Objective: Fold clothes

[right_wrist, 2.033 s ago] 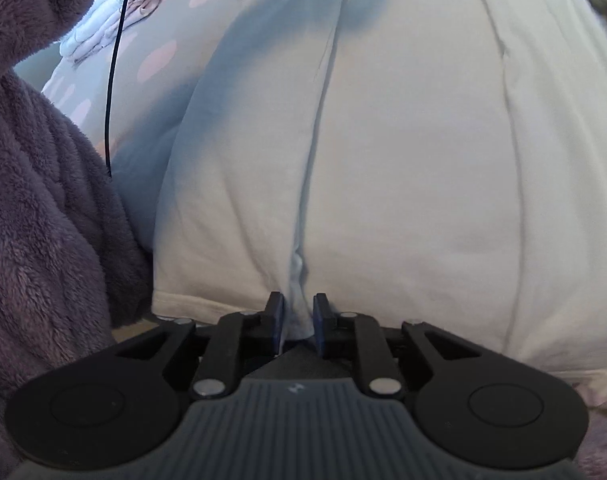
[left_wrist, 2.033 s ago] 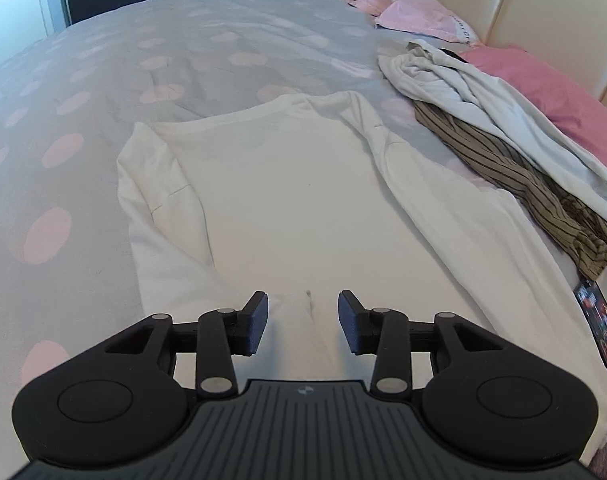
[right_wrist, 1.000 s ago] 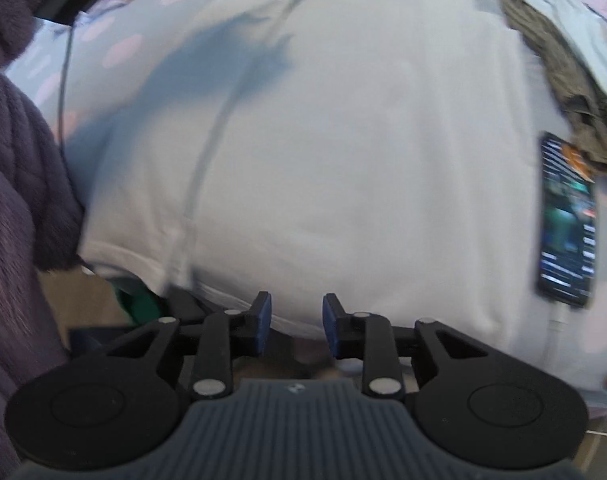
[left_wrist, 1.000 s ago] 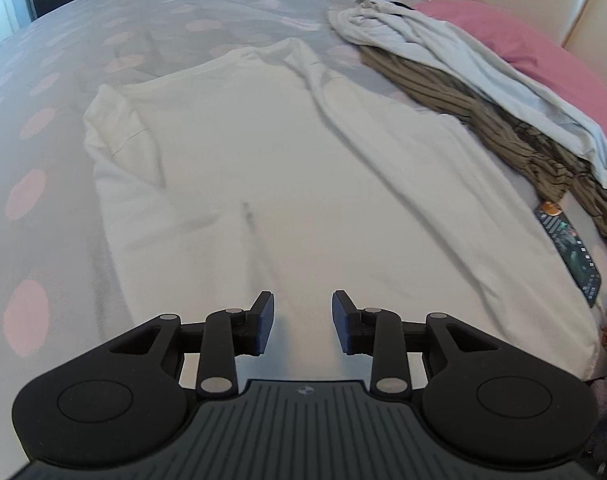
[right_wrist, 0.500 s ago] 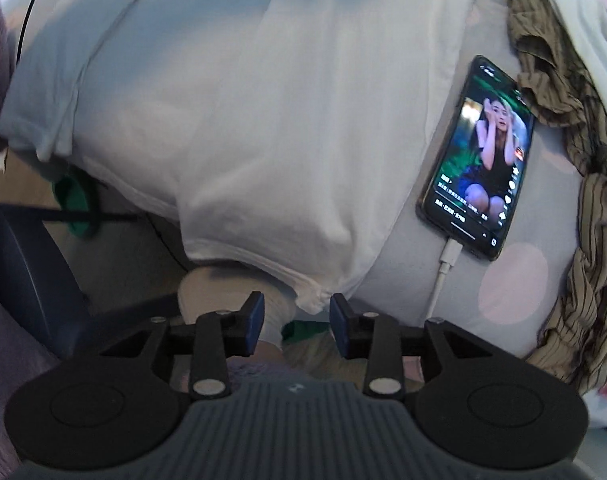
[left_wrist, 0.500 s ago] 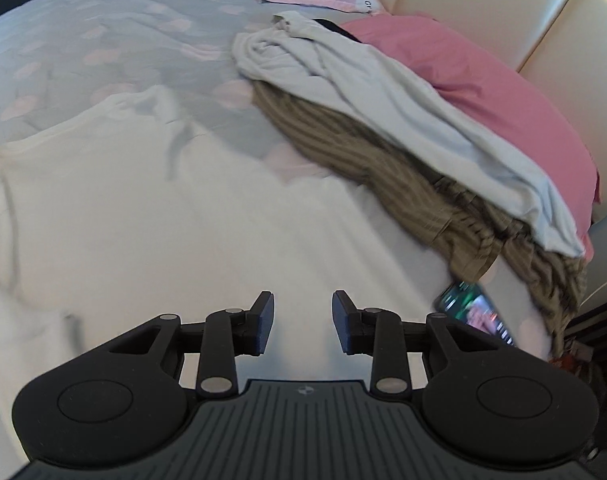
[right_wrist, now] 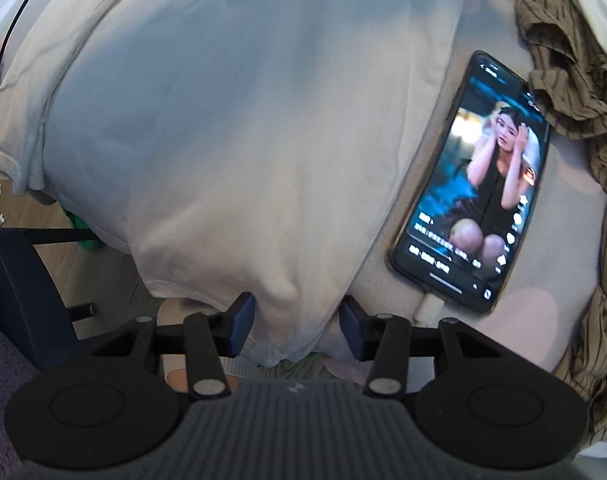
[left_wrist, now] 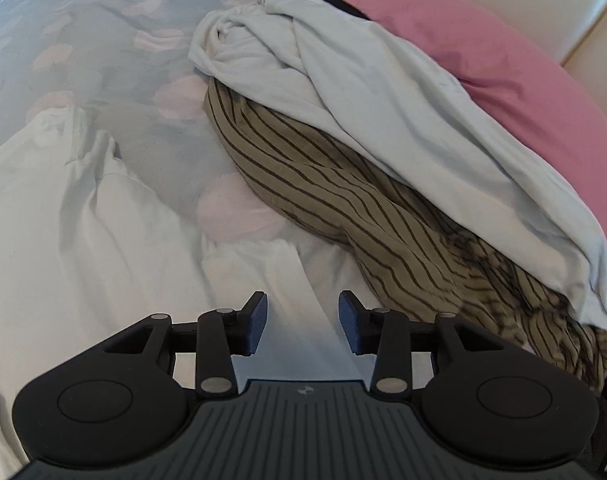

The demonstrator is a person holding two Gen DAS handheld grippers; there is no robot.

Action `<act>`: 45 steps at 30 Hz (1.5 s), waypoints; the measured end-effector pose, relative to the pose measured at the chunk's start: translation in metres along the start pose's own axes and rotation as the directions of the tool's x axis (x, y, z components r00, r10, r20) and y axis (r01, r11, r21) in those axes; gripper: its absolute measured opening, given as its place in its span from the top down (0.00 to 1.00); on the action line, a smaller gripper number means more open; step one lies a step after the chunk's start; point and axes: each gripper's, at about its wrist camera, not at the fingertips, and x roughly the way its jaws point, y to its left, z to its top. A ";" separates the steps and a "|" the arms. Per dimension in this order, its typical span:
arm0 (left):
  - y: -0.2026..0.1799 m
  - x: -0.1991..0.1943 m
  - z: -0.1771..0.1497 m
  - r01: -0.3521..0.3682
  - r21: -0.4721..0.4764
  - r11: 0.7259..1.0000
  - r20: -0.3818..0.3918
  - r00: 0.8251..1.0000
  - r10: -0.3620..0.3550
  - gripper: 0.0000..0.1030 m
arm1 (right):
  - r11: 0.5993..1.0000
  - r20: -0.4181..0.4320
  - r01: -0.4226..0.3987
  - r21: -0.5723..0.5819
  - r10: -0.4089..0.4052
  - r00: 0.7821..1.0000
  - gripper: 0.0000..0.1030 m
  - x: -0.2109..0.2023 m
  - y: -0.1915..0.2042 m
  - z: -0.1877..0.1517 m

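Three garments lie on the bed [left_wrist: 115, 36]: white shirt [left_wrist: 63, 220], striped one [left_wrist: 343, 208] and pale one [left_wrist: 383, 100] at two o'clock, one phone [right_wrist: 475, 184]; both left gripper [left_wrist: 303, 322] and right gripper [right_wrist: 297, 322] are opening, grasping nothing.

Open bedspread [left_wrist: 103, 40] left of the heaped striped garment [left_wrist: 323, 184] and pale garment [left_wrist: 383, 100], which block the right side. Phone [right_wrist: 475, 184] with plugged cable lies just beside the white shirt [right_wrist: 223, 140] edge.
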 end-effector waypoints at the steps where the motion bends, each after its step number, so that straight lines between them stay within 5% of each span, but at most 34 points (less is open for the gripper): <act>1: -0.001 0.006 0.002 -0.007 -0.001 1.000 -0.009 1.000 0.007 0.64 | 1.000 0.002 0.001 -0.011 -0.001 1.000 0.58 -0.001 0.002 0.001; 6: 0.002 0.031 0.007 -0.099 -0.037 0.994 -0.051 0.994 0.097 0.66 | 0.998 0.029 -0.001 -0.055 0.002 1.000 0.79 -0.004 0.014 0.002; 8: 0.007 0.035 0.005 -0.104 -0.061 0.993 -0.048 0.994 0.101 0.75 | 0.997 0.043 0.003 -0.073 0.000 0.999 0.88 -0.008 0.020 0.001; 13: 0.018 0.021 0.001 -0.045 -0.084 0.995 -0.012 0.999 0.044 0.95 | 0.990 0.060 0.032 -0.135 -0.024 0.998 0.89 -0.021 0.039 0.001; 25: 0.065 -0.060 -0.005 0.172 -0.166 0.971 0.114 0.981 -0.154 0.97 | 0.966 0.117 0.050 -0.255 -0.021 0.993 0.90 -0.056 0.081 -0.002; 31: 0.110 -0.088 -0.024 0.220 -0.189 0.957 0.149 0.970 -0.194 0.98 | 0.943 0.119 0.018 -0.332 0.023 0.993 0.90 -0.062 0.098 0.029; 45: 0.214 -0.079 -0.086 0.309 -0.301 0.902 0.214 0.944 -0.252 0.99 | 0.904 0.003 -0.087 -0.418 0.097 0.995 0.93 -0.045 0.147 0.074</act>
